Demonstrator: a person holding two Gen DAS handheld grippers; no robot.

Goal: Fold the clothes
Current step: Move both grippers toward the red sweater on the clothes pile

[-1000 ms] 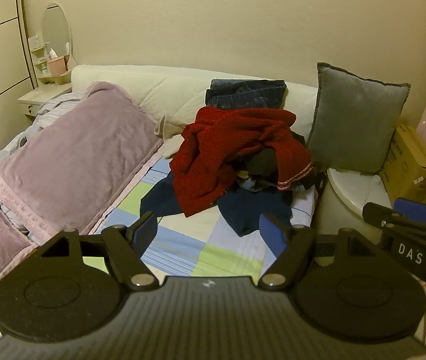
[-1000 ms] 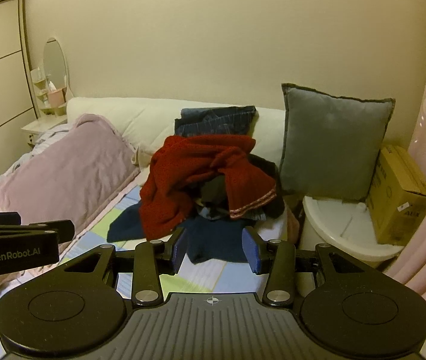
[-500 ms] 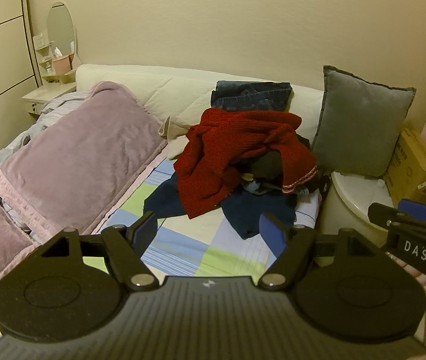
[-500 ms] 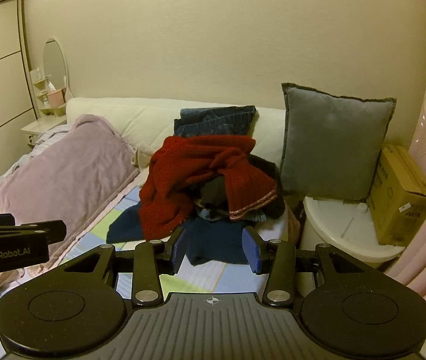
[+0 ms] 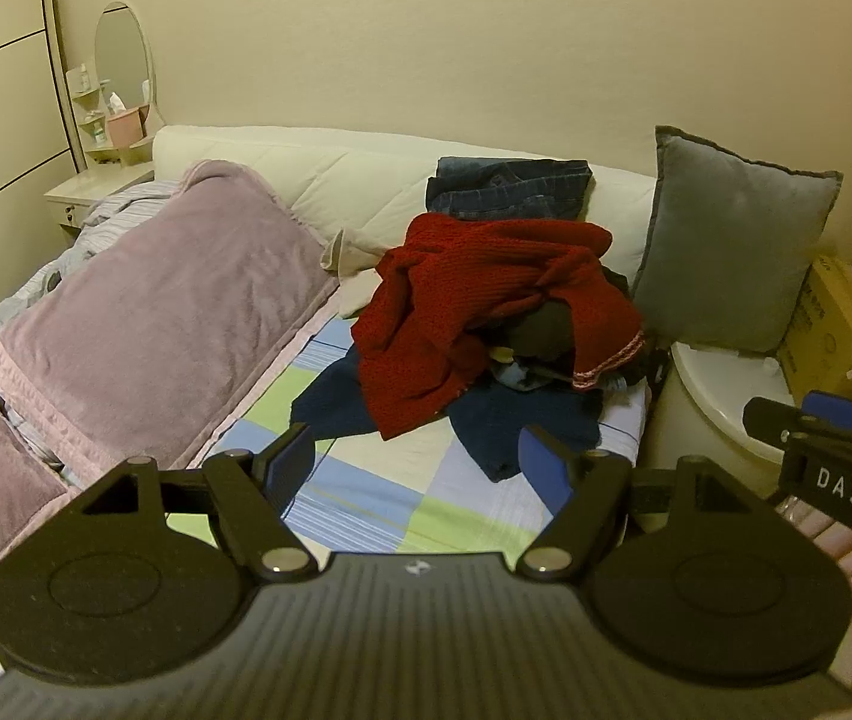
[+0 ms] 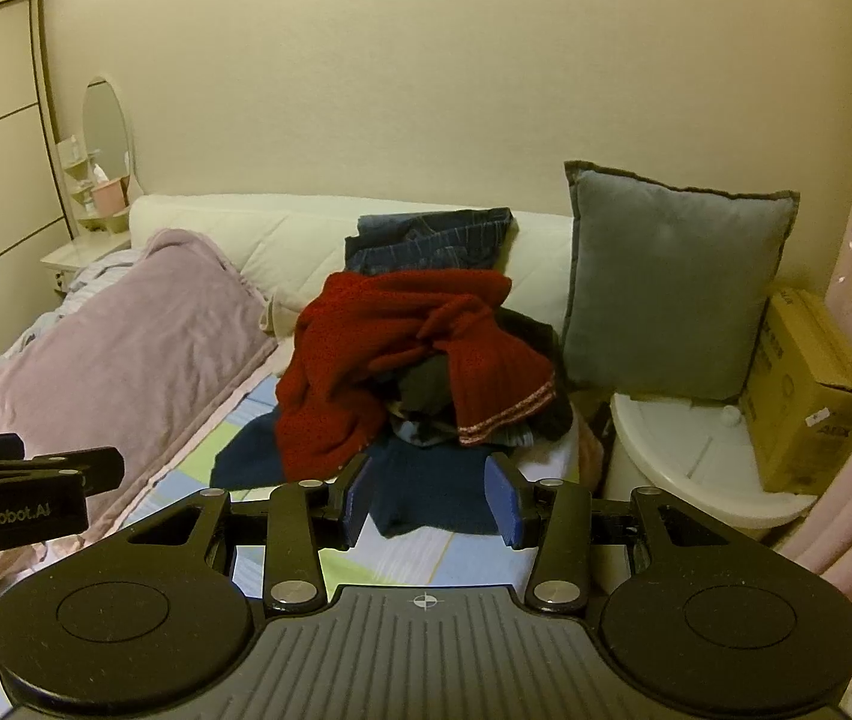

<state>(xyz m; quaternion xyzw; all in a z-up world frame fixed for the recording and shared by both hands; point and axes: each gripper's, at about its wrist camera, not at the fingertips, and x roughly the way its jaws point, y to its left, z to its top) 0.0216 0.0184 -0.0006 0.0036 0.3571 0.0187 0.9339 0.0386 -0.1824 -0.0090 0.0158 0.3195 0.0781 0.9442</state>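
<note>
While both grippers hang over the near end of the bed, neither holds anything — left gripper (image 5: 417,459) w/ jaws spread wide, right gripper (image 6: 429,501) w/ jaws also apart, less wide. Clothes pile sits at the far end on the checked sheet (image 5: 366,498): red knit sweater (image 5: 486,306) on top, navy garment (image 5: 522,420) spread under it, folded jeans (image 5: 510,189) behind against the white headboard (image 5: 318,180). Grey cushion (image 6: 672,282) right of the pile, pink blanket (image 5: 150,312) left. Right cam shows the cardboard box (image 6: 810,384) in full; left cam shows only part. Each cam catches the other gripper at its edge.
</note>
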